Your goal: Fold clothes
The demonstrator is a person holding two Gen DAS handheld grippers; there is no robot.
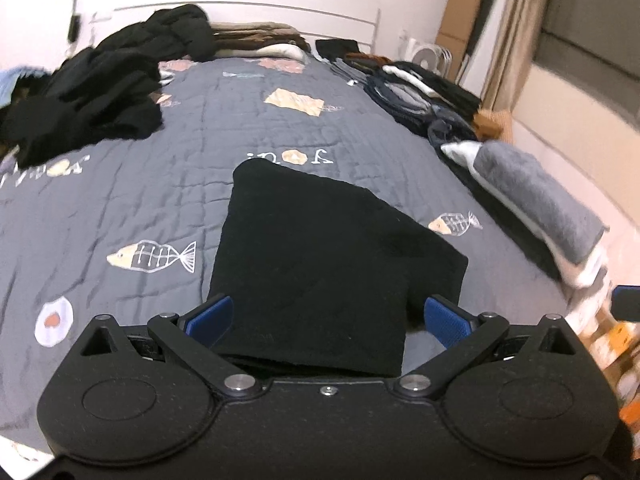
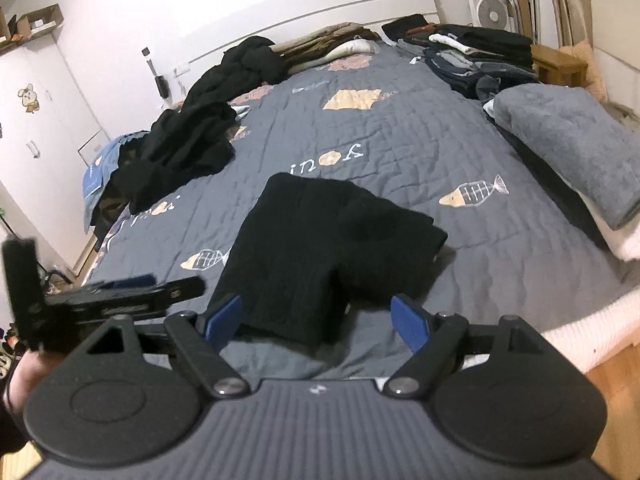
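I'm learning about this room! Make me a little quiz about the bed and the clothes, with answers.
1. True or false: the folded black garment lies on the grey bedspread.
2. Which animal is drawn on the bedspread? A) cat B) fish C) bird
3. Fill in: the unfolded black pile sits toward the ___ side of the right wrist view.

Key: 1 true; 2 B; 3 left.

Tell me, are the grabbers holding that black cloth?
No. Both the left gripper and the right gripper are open, and the folded black cloth just lies on the bed.
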